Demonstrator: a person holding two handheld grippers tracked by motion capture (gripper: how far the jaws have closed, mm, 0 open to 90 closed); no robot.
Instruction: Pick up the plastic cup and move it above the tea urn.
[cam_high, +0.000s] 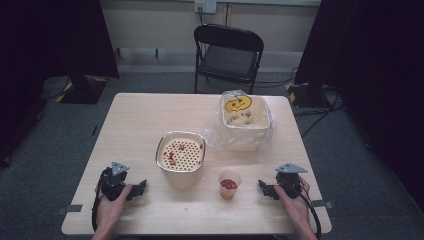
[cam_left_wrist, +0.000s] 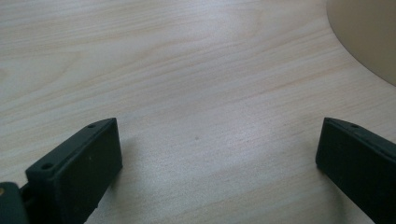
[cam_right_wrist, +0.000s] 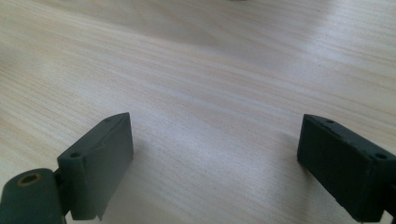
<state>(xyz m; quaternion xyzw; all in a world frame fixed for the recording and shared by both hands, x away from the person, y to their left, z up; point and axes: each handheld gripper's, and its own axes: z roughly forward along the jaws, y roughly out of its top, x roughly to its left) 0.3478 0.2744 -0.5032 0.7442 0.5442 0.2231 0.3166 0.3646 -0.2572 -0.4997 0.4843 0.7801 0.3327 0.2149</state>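
Note:
A cream container (cam_high: 180, 153) with a perforated insert and red bits on it stands at the table's middle. To its right front a small clear cup (cam_high: 229, 184) holds red pieces. At the back right a cream tub (cam_high: 244, 118) with a yellow pumpkin face sits in a clear plastic bag. My left gripper (cam_high: 140, 189) rests open near the front left edge, its jaws wide over bare wood (cam_left_wrist: 215, 135). The container's curved side (cam_left_wrist: 369, 37) shows ahead at the right in the left gripper view. My right gripper (cam_high: 263, 188) rests open at the front right, jaws wide over bare wood (cam_right_wrist: 215, 135).
The light wooden table (cam_high: 140, 120) has free surface at its left half and along the front. A black folding chair (cam_high: 229, 52) stands behind the table. Dark curtains hang at both sides, with cables on the grey floor.

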